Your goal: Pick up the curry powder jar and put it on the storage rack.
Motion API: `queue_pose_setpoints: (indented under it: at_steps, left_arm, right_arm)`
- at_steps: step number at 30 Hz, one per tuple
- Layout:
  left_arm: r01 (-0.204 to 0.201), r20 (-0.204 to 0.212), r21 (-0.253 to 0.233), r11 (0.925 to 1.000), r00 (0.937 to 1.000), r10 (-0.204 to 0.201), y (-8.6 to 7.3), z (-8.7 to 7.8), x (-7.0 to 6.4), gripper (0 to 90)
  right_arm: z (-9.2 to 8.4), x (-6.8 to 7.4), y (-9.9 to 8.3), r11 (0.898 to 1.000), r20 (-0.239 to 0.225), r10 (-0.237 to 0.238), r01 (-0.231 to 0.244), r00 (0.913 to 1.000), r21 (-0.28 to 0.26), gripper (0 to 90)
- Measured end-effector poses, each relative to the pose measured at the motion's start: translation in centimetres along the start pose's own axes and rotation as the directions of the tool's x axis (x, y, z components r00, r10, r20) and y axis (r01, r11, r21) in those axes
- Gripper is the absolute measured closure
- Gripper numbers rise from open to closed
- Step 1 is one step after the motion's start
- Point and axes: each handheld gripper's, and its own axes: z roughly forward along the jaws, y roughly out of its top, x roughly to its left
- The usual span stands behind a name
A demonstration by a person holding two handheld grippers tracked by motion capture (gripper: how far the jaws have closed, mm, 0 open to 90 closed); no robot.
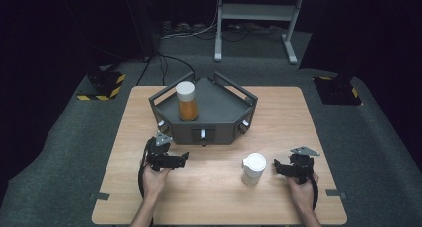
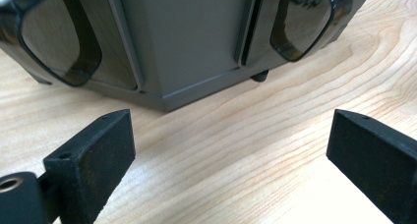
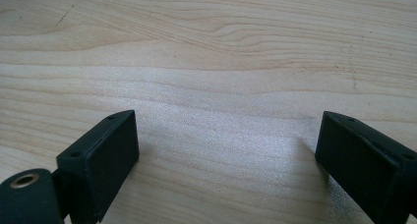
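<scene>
On the wooden desk (image 1: 278, 207), the left gripper (image 1: 183, 160) sits in the person's left hand (image 1: 155, 179), its jaws spread wide with nothing between them; in the left gripper view they face a corner of the dark grey tray (image 2: 196, 47). On that tray (image 1: 224, 107), at its left side, stands an orange-filled bottle (image 1: 187, 101) with a white cap. Right of centre, a white lidded cup (image 1: 253, 169) stands upright on the desk, just beside the right gripper (image 1: 276, 168). That gripper's jaws also gape, empty, over bare wood.
</scene>
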Motion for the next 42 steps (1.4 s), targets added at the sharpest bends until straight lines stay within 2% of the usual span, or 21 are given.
queue_pose_setpoints:
  at_steps: [13, 19, 23, 42]
  left_arm:
    - [0.004, 0.002, 0.051, 0.9987, 1.0, -0.005, -1.5, 2.0, -0.4, 4.4]
    - [0.012, -0.01, 0.062, 0.998, 0.9999, -0.011, -2.1, 2.4, -0.5, 4.4]
    - [0.002, -0.019, 0.078, 0.9969, 0.9998, -0.001, -2.3, 2.8, -0.6, 4.4]
    - [-0.012, -0.045, 0.074, 0.9972, 0.9989, 0.015, -2.8, 4.3, -1.9, 4.1]
  right_arm:
    - [0.0, 0.0, 0.0, 1.0, 0.0, 0.001, -0.001, 1.0, 0.001, 8.4]
    - [0.0, 0.0, 0.0, 1.0, 0.0, 0.001, -0.001, 1.0, 0.001, 8.4]
    - [0.0, 0.0, 0.0, 1.0, 0.0, 0.001, -0.001, 1.0, 0.001, 8.4]
    - [0.0, 0.0, 0.0, 1.0, 0.001, 0.001, -0.001, 1.0, 0.002, 8.4]
